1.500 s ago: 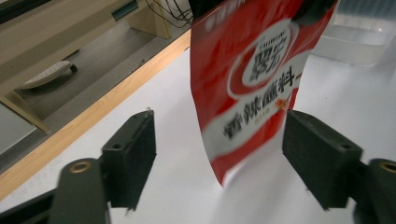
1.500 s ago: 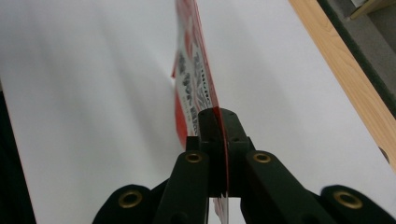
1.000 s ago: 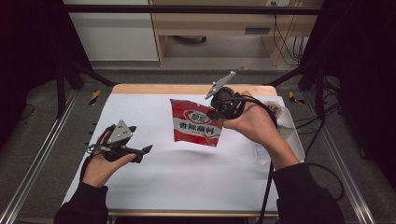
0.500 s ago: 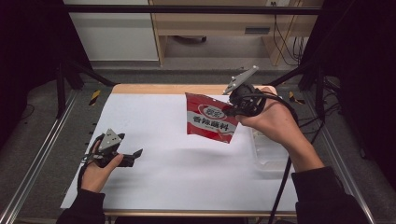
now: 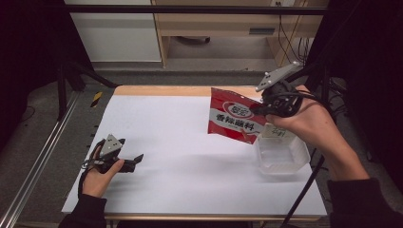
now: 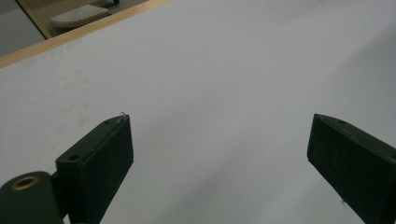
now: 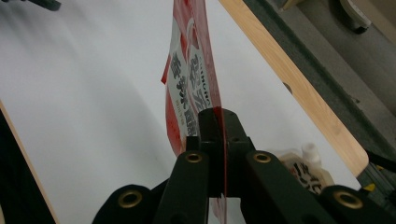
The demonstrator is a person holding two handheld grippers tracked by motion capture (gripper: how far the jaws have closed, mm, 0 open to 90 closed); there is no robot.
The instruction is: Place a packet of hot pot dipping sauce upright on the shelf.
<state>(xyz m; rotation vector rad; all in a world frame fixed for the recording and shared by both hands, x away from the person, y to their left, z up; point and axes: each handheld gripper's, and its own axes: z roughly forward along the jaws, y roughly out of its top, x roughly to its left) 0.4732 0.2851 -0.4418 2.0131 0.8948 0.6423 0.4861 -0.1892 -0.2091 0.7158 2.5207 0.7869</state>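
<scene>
Over on the left, the left gripper [image 5: 135, 159] sits low on the white table [image 5: 190, 171], jaws spread wide with nothing between them. Across to the right, the right gripper [image 5: 259, 110] is clamped tight on the edge of a red foil snack packet [image 5: 233, 121], held up beside a clear plastic tub [image 5: 281, 156].

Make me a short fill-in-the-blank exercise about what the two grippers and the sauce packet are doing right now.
1. The right gripper is shut on the edge of a ____ packet.
2. The left gripper has its jaws ____ with nothing between them.
3. The clear plastic container sits on the table just below the person's ____ hand.

Missing words: red; open; right
</scene>
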